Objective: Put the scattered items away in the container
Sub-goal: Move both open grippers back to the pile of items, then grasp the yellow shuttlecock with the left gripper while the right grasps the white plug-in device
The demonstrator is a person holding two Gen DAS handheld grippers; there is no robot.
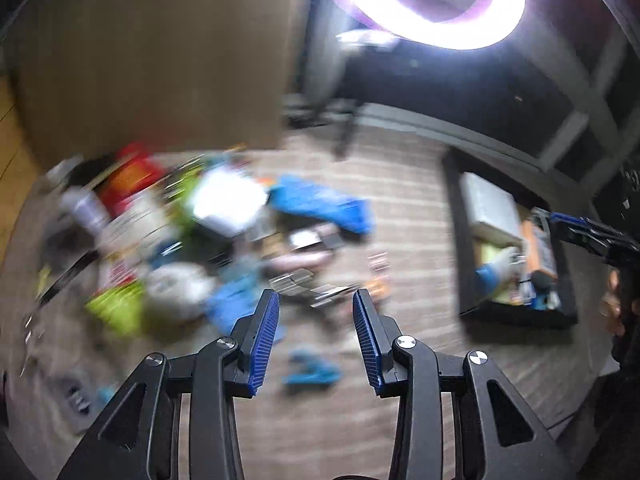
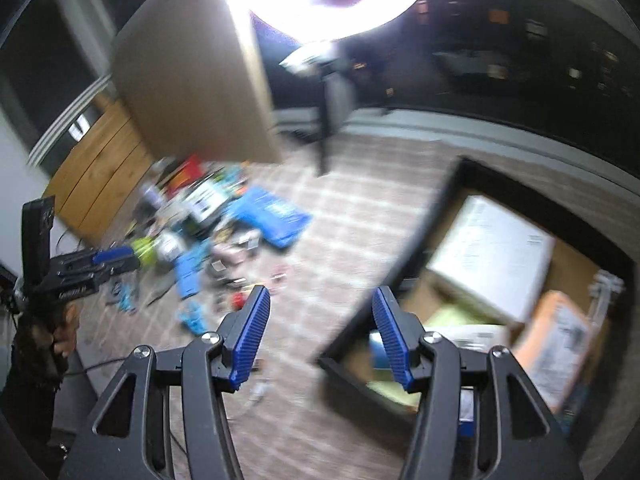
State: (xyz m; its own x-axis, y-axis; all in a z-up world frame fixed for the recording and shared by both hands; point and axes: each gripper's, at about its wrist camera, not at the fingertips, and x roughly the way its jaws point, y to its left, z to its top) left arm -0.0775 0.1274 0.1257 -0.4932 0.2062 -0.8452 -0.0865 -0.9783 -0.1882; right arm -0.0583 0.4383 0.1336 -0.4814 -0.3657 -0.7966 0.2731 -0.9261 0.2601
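Both views are motion-blurred. A heap of scattered items (image 1: 168,236) lies on the striped floor at left, with a blue flat pack (image 1: 320,204) at its right edge; the heap also shows in the right wrist view (image 2: 208,224). A black-rimmed container (image 1: 464,240) at right holds a white box (image 1: 490,204) and an orange pack. My left gripper (image 1: 316,300) is open and empty above small items near the heap. My right gripper (image 2: 319,296) is open and empty, beside the container's rim (image 2: 400,264). Inside show a white box (image 2: 492,256) and an orange pack (image 2: 560,340).
A large brown board (image 1: 152,52) stands behind the heap. A bright ring light (image 1: 432,0) on a stand glares above. A small blue item (image 1: 312,368) lies on the floor by my left gripper. A dark wall base runs along the back.
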